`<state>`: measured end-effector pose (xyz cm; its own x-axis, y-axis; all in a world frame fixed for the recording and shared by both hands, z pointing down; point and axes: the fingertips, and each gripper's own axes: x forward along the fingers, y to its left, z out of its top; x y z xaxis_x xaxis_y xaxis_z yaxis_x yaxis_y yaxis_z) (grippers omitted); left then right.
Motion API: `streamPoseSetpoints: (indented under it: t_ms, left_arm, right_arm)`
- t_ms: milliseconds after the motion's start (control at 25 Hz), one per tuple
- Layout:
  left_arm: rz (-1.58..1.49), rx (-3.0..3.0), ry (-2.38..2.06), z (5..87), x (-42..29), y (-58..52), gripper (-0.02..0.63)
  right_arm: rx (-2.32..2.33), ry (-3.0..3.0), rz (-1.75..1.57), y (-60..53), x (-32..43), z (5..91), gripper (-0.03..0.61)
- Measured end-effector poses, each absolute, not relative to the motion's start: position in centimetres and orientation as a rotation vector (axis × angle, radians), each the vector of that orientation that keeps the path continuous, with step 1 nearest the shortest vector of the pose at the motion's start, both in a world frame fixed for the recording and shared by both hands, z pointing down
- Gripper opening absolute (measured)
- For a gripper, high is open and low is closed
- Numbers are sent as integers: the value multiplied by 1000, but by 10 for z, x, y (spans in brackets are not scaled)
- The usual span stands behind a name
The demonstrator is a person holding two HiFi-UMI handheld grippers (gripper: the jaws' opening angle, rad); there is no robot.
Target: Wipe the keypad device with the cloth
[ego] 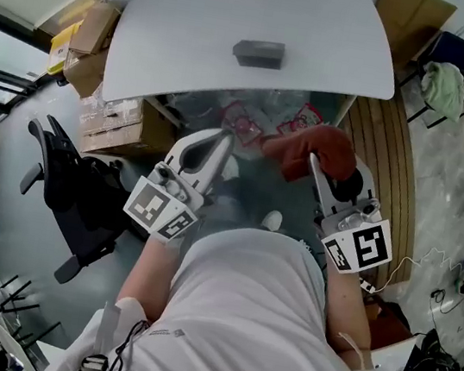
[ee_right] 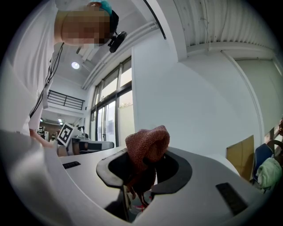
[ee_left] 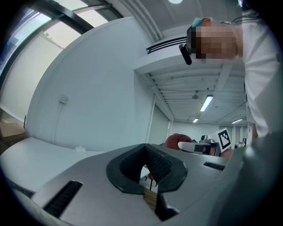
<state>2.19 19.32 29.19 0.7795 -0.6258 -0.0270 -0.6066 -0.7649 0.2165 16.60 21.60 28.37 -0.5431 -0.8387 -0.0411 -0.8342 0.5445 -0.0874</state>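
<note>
Pinching knobbly woven red cloth, right gripper

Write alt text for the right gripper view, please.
The right gripper is shut on a red cloth, which bunches up above the jaws. Behind it are a white wall and tall windows.

Cardboard boxes stand beside a white table, near a black chair.

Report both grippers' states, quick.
Left gripper: closed, holding nothing.
Right gripper: closed on the reddish-brown cloth.
</note>
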Motion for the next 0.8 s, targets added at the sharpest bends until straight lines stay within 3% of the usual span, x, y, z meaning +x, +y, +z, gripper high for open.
streamPoseSetpoints:
  t_ms: [800]
  left_arm:
    - [-71,2734,-821,344,-27,-26,9]
  right_arm:
    - [-1737,2700,-202,20,130,309,115]
